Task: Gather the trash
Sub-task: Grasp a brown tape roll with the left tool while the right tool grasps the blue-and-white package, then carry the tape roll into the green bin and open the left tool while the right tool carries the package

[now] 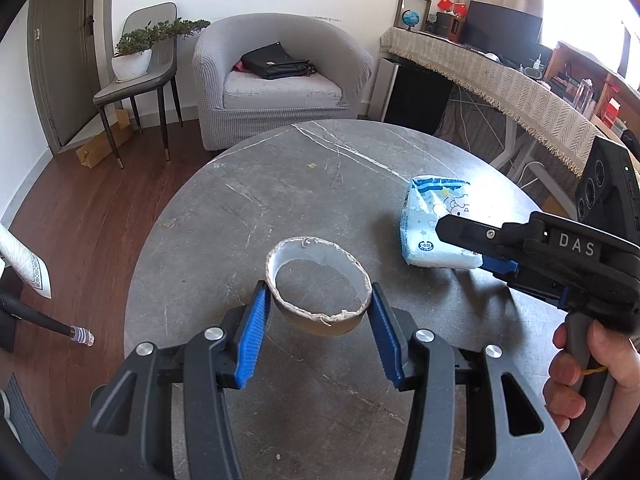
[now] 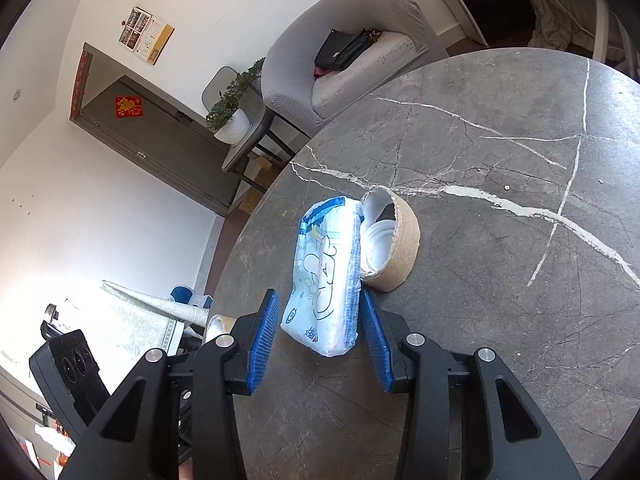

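A brown cardboard tape ring [image 1: 320,326] with a white inner wall sits between the blue pads of my left gripper [image 1: 319,286]. Both pads press its sides. My right gripper [image 1: 460,246] comes in from the right at a light blue tissue pack [image 1: 432,216] lying on the grey marble table [image 1: 240,208]. In the right wrist view the pack [image 2: 328,272] stands between the pads of my right gripper [image 2: 319,294]. The right pad touches it and a thin gap shows at the left pad. A similar cardboard ring [image 2: 404,240] rests on the table [image 2: 500,280] just behind the pack.
A person's hand [image 1: 600,364] holds the right gripper's handle. Beyond the table stand a grey armchair [image 1: 280,80] with a black bag, a chair with a potted plant [image 1: 132,56], and a cloth-covered desk [image 1: 520,84]. A cable end [image 1: 82,336] hangs at the left.
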